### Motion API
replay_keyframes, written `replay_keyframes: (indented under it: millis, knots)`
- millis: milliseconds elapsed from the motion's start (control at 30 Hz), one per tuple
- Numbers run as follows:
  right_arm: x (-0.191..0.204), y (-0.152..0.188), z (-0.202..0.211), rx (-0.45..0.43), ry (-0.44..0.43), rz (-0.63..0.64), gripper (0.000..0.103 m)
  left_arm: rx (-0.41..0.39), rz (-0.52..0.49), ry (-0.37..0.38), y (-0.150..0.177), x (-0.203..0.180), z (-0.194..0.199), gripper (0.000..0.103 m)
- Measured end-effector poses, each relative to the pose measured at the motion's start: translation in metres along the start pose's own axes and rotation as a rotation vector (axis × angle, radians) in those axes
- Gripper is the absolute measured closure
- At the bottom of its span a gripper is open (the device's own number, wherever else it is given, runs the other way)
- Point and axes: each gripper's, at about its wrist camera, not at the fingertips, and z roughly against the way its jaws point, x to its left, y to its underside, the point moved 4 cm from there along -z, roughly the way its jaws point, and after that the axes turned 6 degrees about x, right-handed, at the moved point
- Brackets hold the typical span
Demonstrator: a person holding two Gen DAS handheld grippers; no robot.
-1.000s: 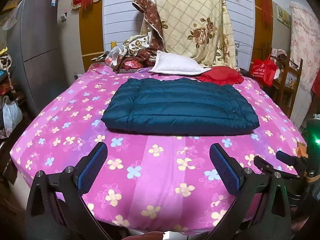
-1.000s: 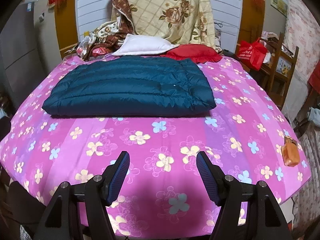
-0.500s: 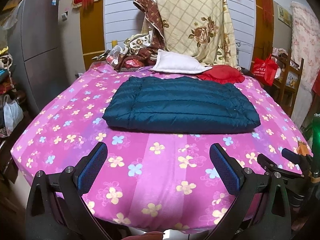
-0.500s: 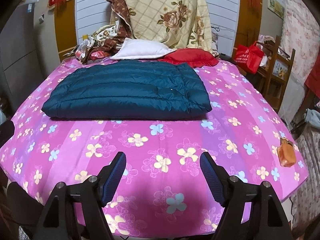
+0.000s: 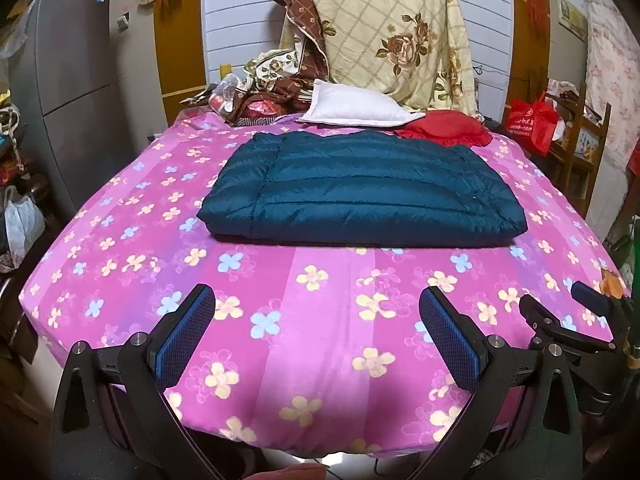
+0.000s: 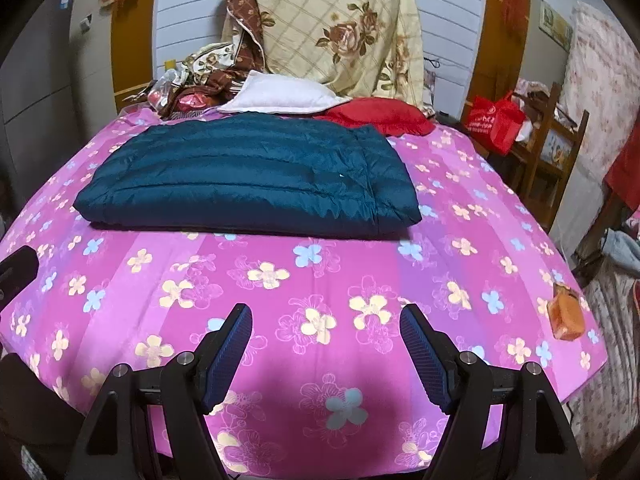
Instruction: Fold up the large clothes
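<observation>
A dark teal quilted down jacket (image 5: 360, 192) lies folded into a flat rectangle on the far half of the pink flowered bed (image 5: 320, 320); it also shows in the right wrist view (image 6: 248, 180). My left gripper (image 5: 316, 336) is open and empty above the bed's near edge, well short of the jacket. My right gripper (image 6: 326, 356) is open and empty, also above the near part of the bed (image 6: 340, 280). The right gripper's fingers (image 5: 592, 300) show at the right edge of the left wrist view.
A white pillow (image 5: 356, 106) and a red cushion (image 5: 444, 128) lie behind the jacket, under a hanging cream floral quilt (image 5: 396, 28). An orange pouch (image 6: 566, 314) sits at the bed's right edge. A wooden rack with a red bag (image 6: 496, 120) stands right; a grey fridge (image 5: 72, 92) left.
Both grippers have drawn back from the bed and risen slightly, so the jacket looks a little farther away. The jacket has not moved. Both stay open.
</observation>
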Motion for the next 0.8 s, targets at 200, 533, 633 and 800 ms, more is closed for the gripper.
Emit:
replay_keyframes:
  millis: [200,533,633,800]
  knots:
    - [-0.003,0.001,-0.004,0.019,-0.009,-0.024,0.029,0.022,0.007,0.015,0.002,-0.002,-0.004,0.001]
    - [-0.004,0.003,-0.008,0.035,0.005,-0.014,0.029,0.069,-0.003,0.033,0.007,-0.008,-0.013,0.001]
    - [-0.006,0.004,-0.011,0.046,0.007,-0.022,0.029,0.090,-0.002,0.048,0.010,-0.011,-0.017,0.001]
    - [-0.007,0.004,-0.013,0.055,0.016,-0.029,0.029,0.102,-0.003,0.047,0.011,-0.012,-0.020,0.001]
